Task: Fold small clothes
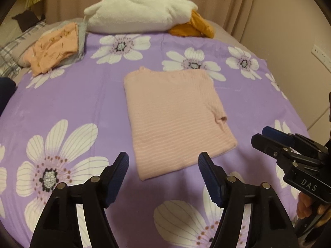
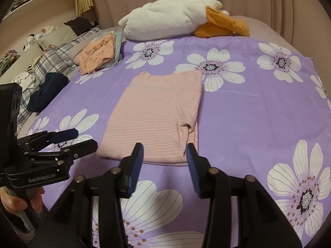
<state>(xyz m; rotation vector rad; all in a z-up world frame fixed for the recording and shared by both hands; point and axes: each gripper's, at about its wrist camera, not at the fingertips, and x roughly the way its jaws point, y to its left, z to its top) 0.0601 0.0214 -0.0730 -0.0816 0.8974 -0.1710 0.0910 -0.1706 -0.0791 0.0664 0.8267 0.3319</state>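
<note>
L fingers (image 1: 163,163) apart, nothing between them; R fingers (image 2: 164,155) apart too, also empty. I see both above the near edge of the folded pink top (image 1: 175,122), lying flat mid bedsheet (image 1: 82,103). Folded pile (image 1: 55,47) far left.

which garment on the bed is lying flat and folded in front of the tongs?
The pink striped top, alone mid-sheet. The peach printed piece sits on a heap at the far left, and the navy item is bunched at the bed's left edge.

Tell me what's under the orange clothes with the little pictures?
The orange printed clothes lie on a grey garment, which peeks out at the edge. The rest underneath is covered.
</note>
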